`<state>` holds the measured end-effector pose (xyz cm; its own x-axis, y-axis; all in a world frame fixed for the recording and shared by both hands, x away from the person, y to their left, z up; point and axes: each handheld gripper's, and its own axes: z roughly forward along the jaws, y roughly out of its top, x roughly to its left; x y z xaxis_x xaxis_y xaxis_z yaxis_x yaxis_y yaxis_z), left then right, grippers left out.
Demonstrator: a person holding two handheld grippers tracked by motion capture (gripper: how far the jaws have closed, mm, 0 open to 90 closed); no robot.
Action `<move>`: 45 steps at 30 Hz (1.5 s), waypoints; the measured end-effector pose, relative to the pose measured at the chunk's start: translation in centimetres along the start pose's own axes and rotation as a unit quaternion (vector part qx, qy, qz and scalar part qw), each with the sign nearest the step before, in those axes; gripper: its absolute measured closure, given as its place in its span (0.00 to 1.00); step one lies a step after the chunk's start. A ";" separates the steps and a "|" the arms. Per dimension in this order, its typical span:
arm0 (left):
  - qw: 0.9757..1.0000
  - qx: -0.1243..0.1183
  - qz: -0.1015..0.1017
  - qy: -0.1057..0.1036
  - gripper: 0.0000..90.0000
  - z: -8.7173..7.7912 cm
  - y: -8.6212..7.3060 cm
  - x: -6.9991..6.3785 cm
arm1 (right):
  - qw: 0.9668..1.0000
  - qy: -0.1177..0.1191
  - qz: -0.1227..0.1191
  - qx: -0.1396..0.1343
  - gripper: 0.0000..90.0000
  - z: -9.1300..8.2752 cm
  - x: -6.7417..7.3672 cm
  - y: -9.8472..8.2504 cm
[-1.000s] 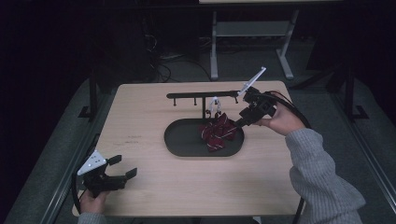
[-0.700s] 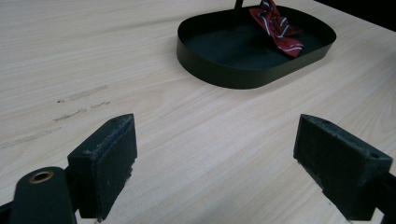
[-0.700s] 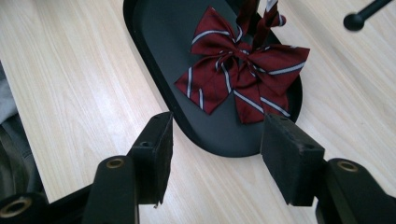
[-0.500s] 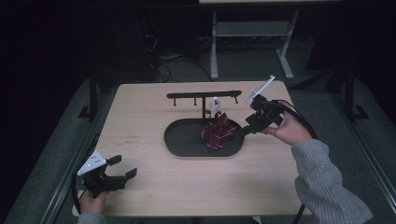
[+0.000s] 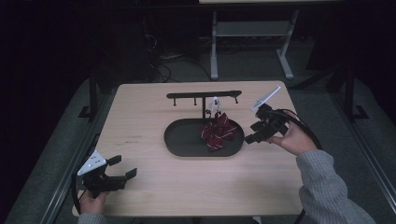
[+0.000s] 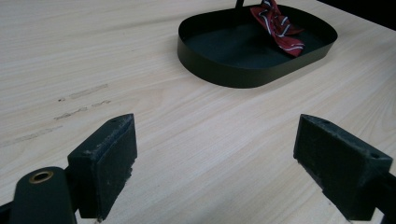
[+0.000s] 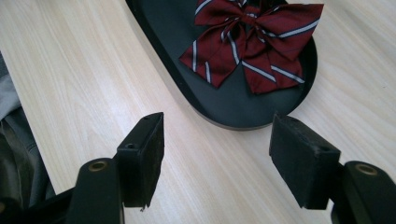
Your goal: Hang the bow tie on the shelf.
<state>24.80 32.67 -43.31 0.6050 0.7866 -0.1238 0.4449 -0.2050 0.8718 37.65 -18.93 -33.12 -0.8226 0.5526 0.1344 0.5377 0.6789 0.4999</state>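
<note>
Pale wood tabletop (image 5: 140, 121) carries our left gripper (image 5: 122, 173), spread and idle at the near edge. Farther off, our right gripper (image 5: 250, 133) has just opened and backed away empty; the striped bow (image 5: 217, 133) hangs from the rack (image 5: 203, 95) over the tray (image 5: 180, 140), so hanging looks done.

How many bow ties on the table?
1. A dark red striped bow tie hangs from the black rack by a white clip, its lower end in the oval tray at the tray's right end. Nothing suggests others are hidden.
</note>
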 end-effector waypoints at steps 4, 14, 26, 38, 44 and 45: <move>1.000 -0.001 0.000 -0.001 0.15 0.0 0.0 0.0 | 1.000 0.001 0.000 -0.001 0.39 0.1 0.3 -0.6; 1.000 0.000 0.002 0.000 0.15 0.0 0.0 -0.1 | 1.000 0.005 0.006 -0.004 0.39 0.7 0.7 -2.0; 1.000 0.001 -0.001 -0.001 0.15 0.1 -0.1 -0.1 | 1.000 0.014 0.016 -0.002 0.39 2.1 1.2 -4.6; 1.000 0.004 0.001 0.000 0.15 0.1 -0.1 -0.1 | 0.999 0.020 0.027 -0.013 0.40 2.8 1.6 -6.9; 1.000 0.004 0.002 0.000 0.15 0.1 -0.1 -0.1 | 0.999 0.021 0.026 -0.016 0.40 3.0 2.0 -7.6; 1.000 0.003 0.003 0.001 0.15 0.1 -0.1 -0.1 | 0.999 0.021 0.029 -0.017 0.40 3.1 2.2 -7.9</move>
<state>24.73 32.53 -43.41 0.6066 0.7862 -0.1176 0.4451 -0.2133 0.8697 32.16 -21.62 -39.42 -0.7981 0.5687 0.1991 0.5782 0.6298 0.5186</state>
